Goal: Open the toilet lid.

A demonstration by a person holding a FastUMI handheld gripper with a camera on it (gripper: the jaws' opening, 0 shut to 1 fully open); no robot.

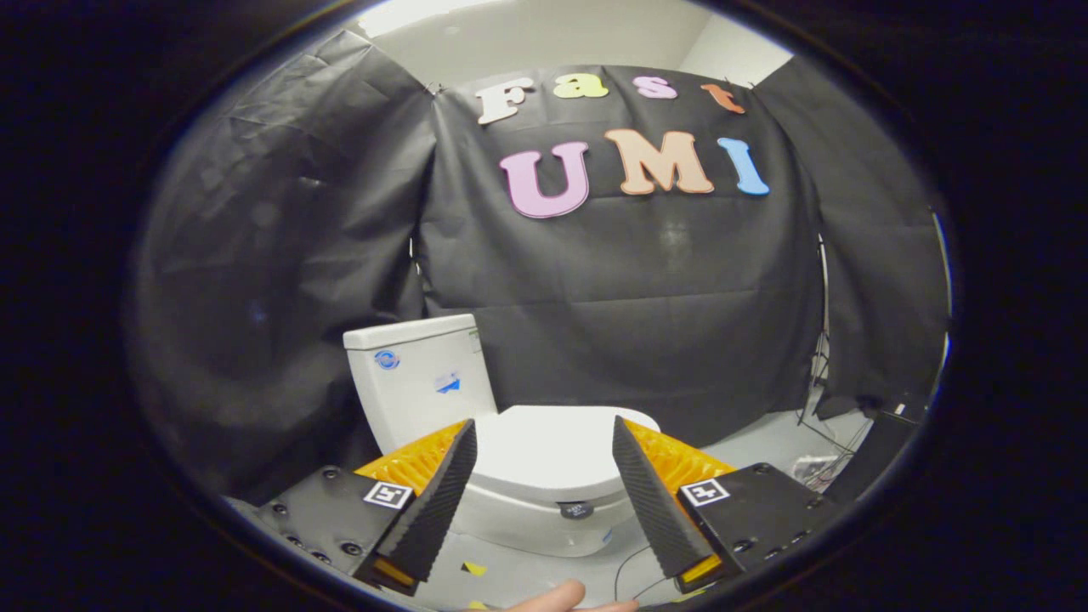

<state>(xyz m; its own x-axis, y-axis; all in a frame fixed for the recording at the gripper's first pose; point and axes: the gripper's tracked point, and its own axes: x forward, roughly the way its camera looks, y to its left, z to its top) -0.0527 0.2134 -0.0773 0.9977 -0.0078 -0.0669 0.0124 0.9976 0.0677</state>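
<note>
A white toilet stands on the floor ahead of me, seen from its side. Its lid [548, 446] lies flat and closed over the bowl [527, 518], framed between my two fingers and some way beyond their tips. The white tank [421, 378] rises behind the lid, to the left, against the black cloth. My gripper [544, 429] is open, its fingers wide apart with nothing between them and nothing touching them. A small dark badge [575, 509] sits on the bowl's near side below the lid's rim.
Black cloth walls close in behind and on both sides of the toilet. Cables [820, 442] and dark gear lie on the grey floor at the right. A person's fingertip [557, 597] shows just under the gripper. Small yellow markers [473, 568] lie on the floor.
</note>
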